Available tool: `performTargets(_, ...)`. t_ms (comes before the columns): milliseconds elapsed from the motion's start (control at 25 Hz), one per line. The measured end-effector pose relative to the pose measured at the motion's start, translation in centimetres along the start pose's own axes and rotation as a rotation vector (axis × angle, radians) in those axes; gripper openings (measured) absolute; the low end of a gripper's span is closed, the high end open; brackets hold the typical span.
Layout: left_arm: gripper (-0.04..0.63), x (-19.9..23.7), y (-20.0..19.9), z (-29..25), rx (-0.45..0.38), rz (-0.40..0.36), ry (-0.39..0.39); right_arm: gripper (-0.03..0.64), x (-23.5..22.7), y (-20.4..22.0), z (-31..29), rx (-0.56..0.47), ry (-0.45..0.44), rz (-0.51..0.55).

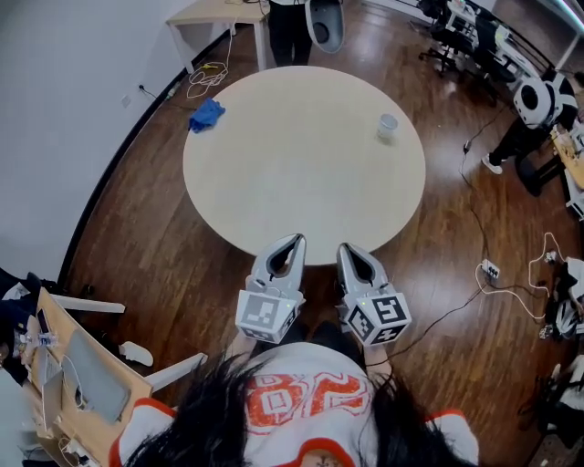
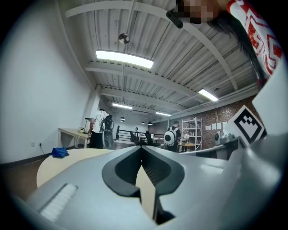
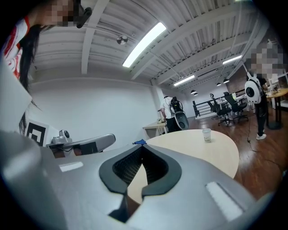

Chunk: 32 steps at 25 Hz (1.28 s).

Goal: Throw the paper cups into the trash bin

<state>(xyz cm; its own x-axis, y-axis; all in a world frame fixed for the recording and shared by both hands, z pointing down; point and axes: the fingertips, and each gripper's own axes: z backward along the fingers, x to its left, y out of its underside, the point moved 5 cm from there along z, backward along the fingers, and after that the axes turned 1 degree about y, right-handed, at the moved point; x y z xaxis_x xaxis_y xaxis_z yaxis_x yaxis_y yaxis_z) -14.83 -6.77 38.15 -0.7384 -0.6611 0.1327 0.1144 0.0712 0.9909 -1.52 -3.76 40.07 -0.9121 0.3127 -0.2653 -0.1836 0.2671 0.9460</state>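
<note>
One white paper cup (image 1: 388, 127) stands upright on the far right part of the round beige table (image 1: 301, 182); the right gripper view shows the cup (image 3: 206, 134) well ahead and to the right. My left gripper (image 1: 296, 239) and right gripper (image 1: 344, 247) hover side by side over the table's near edge, far from the cup. Both are shut with nothing between their jaws, as the left gripper (image 2: 142, 147) and right gripper (image 3: 143, 147) show in their own views. A white rounded bin-like object (image 1: 325, 23) stands beyond the table's far side.
A blue cloth (image 1: 206, 115) lies on the table's far left edge. A person (image 1: 290, 27) stands by a desk (image 1: 219, 14) beyond the table. Cables (image 1: 208, 77) and a power strip (image 1: 490, 270) lie on the wood floor. A wooden desk (image 1: 82, 374) sits at lower left.
</note>
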Motion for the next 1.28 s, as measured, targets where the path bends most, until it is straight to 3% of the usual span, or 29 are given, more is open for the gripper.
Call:
performTargets(440,0.000,0.2,-0.2,-2.8,-0.003,0.017,0.040,0.002,-2.3,-1.0,-1.1,0.029,0.060,0.009)
performTargets(720,0.000,1.9,0.0,-5.4,0.002,0.029,0.009,0.002,-4.6,-1.6,-3.8,0.037,0.054,0.015)
performTargets(1120,0.000,1.8,0.5,-12.1,0.026,0.012,0.002,0.002,-13.8,-3.8,-7.3,0.060,0.121,0.034)
performTargets(1280,0.000,2.1,0.8,-14.7,0.039,0.041,-0.006,0.002,-16.5,-4.3,-9.0,0.067,0.127,0.049)
